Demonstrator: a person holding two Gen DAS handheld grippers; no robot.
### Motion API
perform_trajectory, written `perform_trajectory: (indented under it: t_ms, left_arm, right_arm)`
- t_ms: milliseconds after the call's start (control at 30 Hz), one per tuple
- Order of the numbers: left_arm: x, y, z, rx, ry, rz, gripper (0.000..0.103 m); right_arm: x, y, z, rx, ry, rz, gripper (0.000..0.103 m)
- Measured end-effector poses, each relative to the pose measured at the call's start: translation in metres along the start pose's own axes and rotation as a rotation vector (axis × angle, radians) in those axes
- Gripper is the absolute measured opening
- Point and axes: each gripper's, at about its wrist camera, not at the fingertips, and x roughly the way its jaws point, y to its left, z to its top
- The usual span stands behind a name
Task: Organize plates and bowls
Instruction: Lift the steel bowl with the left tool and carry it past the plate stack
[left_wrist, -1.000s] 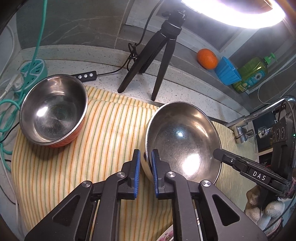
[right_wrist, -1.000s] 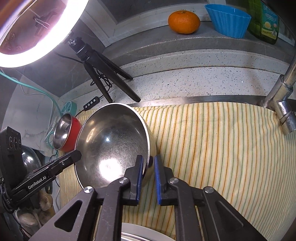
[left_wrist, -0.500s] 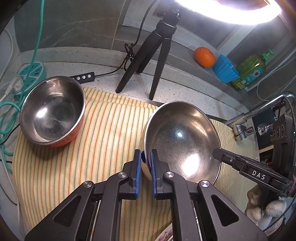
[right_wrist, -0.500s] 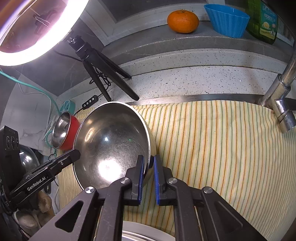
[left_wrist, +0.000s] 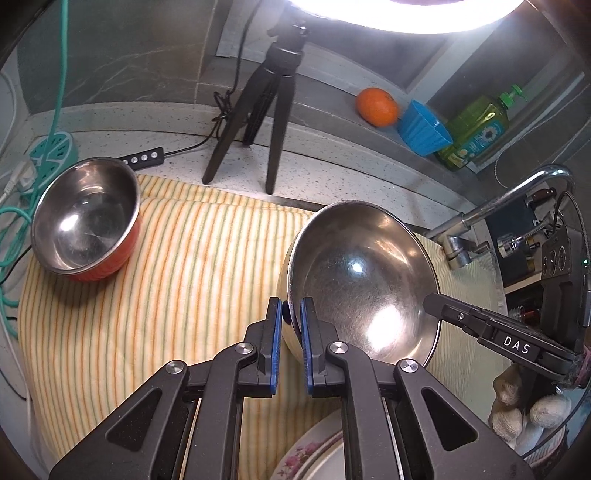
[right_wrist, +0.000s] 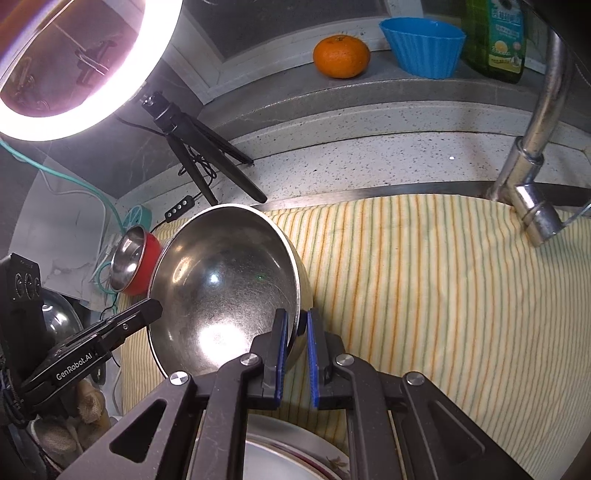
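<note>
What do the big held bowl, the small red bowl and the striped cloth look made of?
Large bowl: likely stainless steel, polished, mirror glare and fine scuffs inside. Small bowl: same shiny steel inside, glossy red outer shell, plastic or paint, cannot tell. Striped cloth: soft woven fabric, matte, folds at the edge.

Large steel bowl (left_wrist: 364, 280) tilted above striped cloth (left_wrist: 184, 280); red-sided bowl (left_wrist: 86, 219) upright.

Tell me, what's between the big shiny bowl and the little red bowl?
Only bare striped cloth between the big bowl and red bowl, in the left wrist view.
</note>
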Motion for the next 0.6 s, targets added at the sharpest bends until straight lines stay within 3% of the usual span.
perform_trajectory:
  t_ms: [600]
  left_arm:
    - [0.021, -0.083, -0.026, 0.119, 0.058, -0.068, 0.009]
  right_arm:
    - [-0.054, -0.074, -0.036, 0.086, -0.044, -0.060, 0.009]
